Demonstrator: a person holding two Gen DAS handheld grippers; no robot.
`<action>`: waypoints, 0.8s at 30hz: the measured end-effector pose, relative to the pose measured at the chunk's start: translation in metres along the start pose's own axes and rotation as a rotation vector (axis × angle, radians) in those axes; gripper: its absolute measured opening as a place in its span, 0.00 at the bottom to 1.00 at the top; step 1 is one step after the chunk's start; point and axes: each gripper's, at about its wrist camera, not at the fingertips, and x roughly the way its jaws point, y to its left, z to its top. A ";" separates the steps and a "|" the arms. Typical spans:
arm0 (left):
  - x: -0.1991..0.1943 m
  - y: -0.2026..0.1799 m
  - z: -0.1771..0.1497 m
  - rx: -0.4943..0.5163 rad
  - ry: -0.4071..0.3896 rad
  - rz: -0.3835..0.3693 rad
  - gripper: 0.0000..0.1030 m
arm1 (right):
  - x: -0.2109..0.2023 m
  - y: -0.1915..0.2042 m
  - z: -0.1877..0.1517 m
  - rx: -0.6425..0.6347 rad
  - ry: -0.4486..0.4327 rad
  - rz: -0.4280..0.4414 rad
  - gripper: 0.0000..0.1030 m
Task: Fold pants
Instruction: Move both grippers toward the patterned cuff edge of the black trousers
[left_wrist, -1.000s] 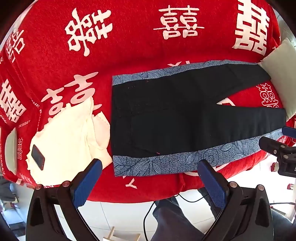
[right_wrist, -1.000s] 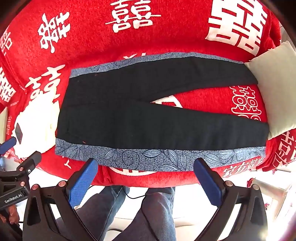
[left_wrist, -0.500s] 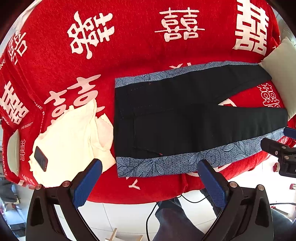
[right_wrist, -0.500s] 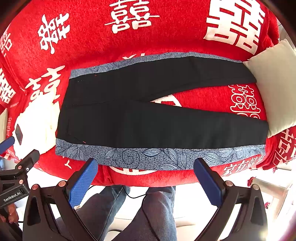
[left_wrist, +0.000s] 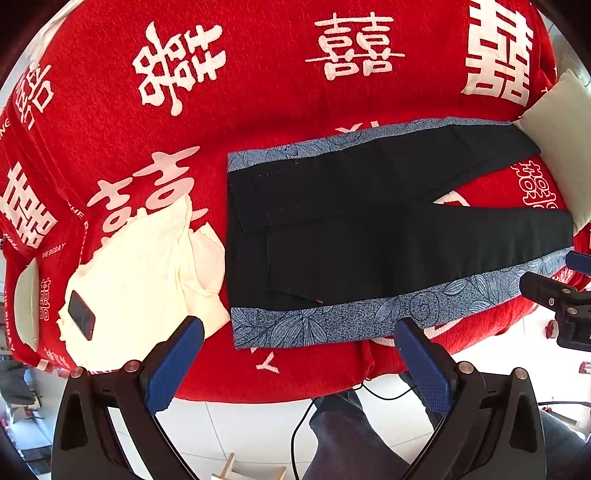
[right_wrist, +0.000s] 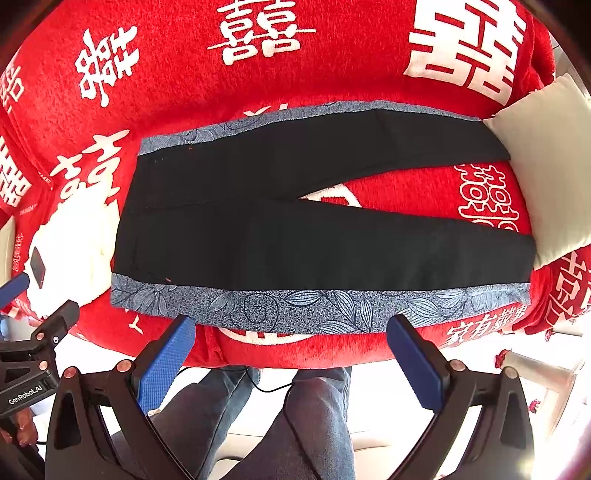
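Observation:
Black pants (left_wrist: 369, 229) with blue leaf-print side stripes lie flat on a red blanket (left_wrist: 258, 92), waist to the left, legs spread in a V to the right. They also show in the right wrist view (right_wrist: 295, 229). My left gripper (left_wrist: 299, 363) is open and empty, hovering near the bed's front edge below the waist end. My right gripper (right_wrist: 290, 356) is open and empty, near the front edge below the near leg. Each gripper shows at the edge of the other's view.
A cream garment (left_wrist: 140, 280) with a black phone (left_wrist: 82, 314) on it lies left of the pants. A cream pillow (right_wrist: 546, 166) lies at the right by the leg ends. The person's legs (right_wrist: 277, 417) and a cable (left_wrist: 306, 424) are below the bed edge.
Both views have shifted slightly; the pants sit a little further right and lower in the left wrist view. The pants have not moved on the blanket. Both grippers stay open.

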 end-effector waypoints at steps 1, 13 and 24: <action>0.000 0.000 -0.001 0.004 0.008 -0.007 1.00 | 0.000 0.000 -0.001 0.003 0.001 -0.001 1.00; 0.016 0.013 -0.007 0.061 0.003 -0.022 1.00 | 0.011 0.008 -0.009 0.071 -0.022 -0.060 1.00; 0.053 0.011 -0.007 0.089 0.068 -0.062 1.00 | 0.037 0.018 -0.009 0.083 -0.013 -0.106 1.00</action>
